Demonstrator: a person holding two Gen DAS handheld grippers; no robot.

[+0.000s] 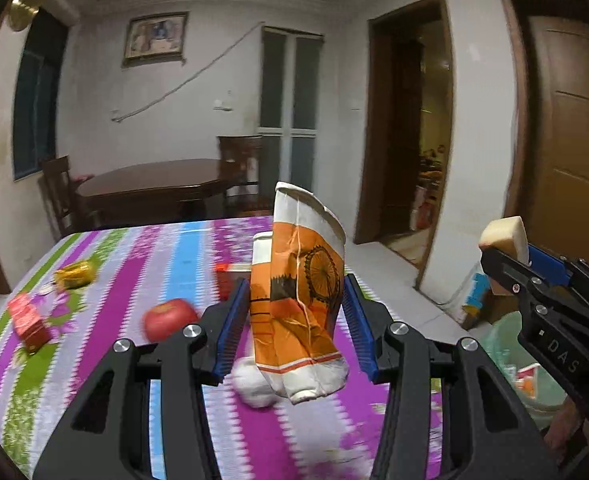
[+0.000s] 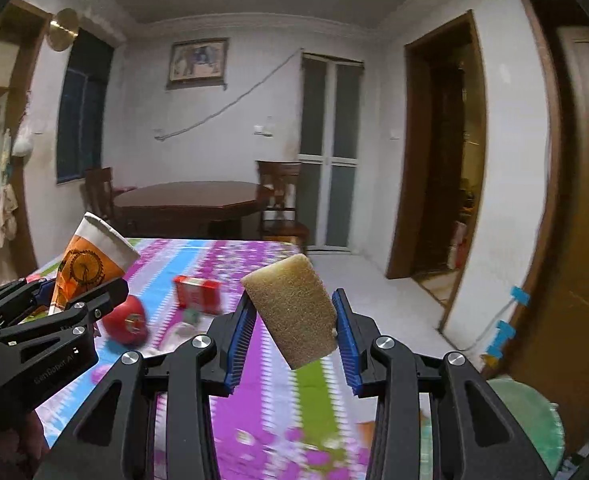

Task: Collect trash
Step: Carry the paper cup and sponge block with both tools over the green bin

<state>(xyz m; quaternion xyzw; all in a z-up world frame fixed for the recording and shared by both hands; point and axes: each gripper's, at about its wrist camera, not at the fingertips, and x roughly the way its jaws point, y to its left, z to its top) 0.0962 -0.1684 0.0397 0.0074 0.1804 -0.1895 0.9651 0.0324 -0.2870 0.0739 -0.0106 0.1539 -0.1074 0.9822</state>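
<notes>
My left gripper [image 1: 296, 312] is shut on a crushed orange-and-white paper cup [image 1: 304, 292] and holds it above the striped tablecloth [image 1: 166, 264]; it also shows in the right wrist view [image 2: 90, 268]. My right gripper [image 2: 292, 324] is shut on a yellow sponge block [image 2: 294, 312], held off the table's right side; the sponge also shows in the left wrist view [image 1: 504, 236]. A green trash bin [image 1: 522, 364] stands on the floor below the right gripper, and its rim shows in the right wrist view [image 2: 534, 416].
On the table lie a red apple [image 1: 168, 318], a red carton [image 1: 28, 320], a yellow wrapper [image 1: 74, 274], a white crumpled ball [image 1: 254, 384] and a second cup [image 1: 262, 248]. A dark dining table [image 1: 154, 188] with chairs stands behind. Doorways are at the right.
</notes>
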